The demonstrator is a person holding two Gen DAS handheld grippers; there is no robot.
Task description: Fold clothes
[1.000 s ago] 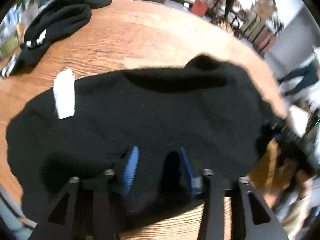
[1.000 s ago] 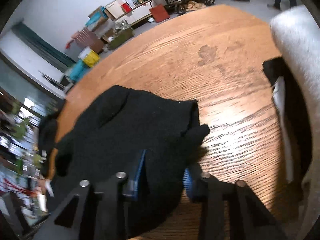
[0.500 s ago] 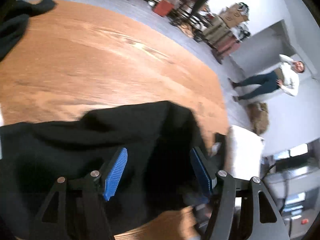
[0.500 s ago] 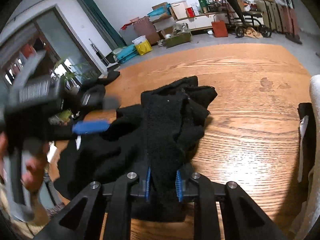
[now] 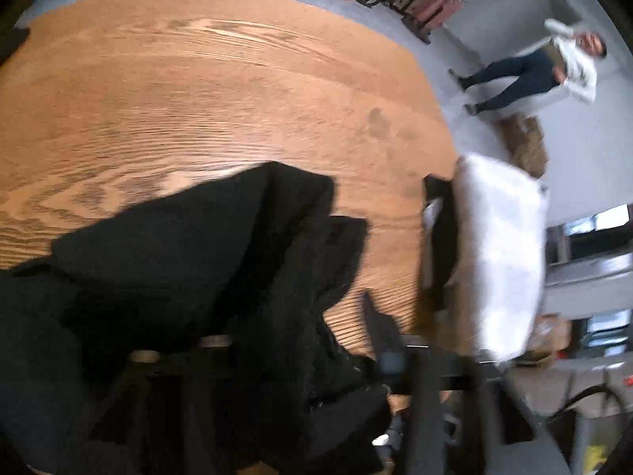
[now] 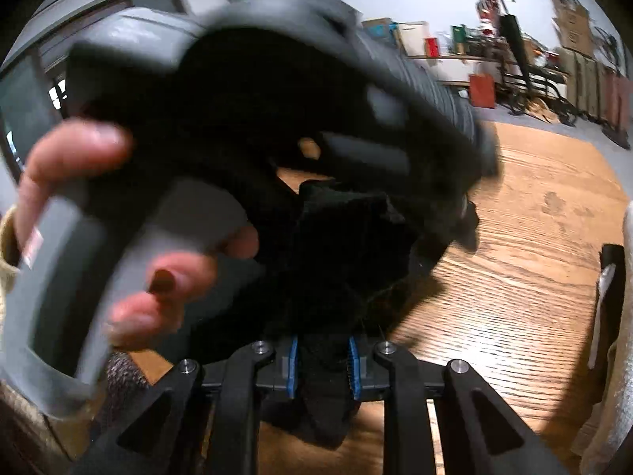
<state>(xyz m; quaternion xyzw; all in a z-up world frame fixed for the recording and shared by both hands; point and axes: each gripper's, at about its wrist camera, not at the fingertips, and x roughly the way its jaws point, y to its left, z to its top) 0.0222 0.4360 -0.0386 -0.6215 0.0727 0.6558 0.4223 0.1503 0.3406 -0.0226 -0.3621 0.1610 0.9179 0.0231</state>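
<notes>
Right gripper (image 6: pixel 321 360) is clamped on the black garment (image 6: pixel 340 261), bunched on the table (image 6: pixel 526 245) at 6 o'clock. Left gripper (image 5: pixel 277 360) is buried in cloth, so can't tell its state; a hand (image 6: pixel 130 213) holds it at 9 o'clock.

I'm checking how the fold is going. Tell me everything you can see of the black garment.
The black garment looks like thick, fuzzy knit, plain black with no print in view. It lies bunched in deep folds, partly on the wooden table, partly lifted. The right gripper has its blue-padded jaws shut on a bunched strip of it. In the left wrist view the cloth drapes over the left gripper, hiding its jaws. The gripper's grey handle, held by a hand, crosses just above it.
</notes>
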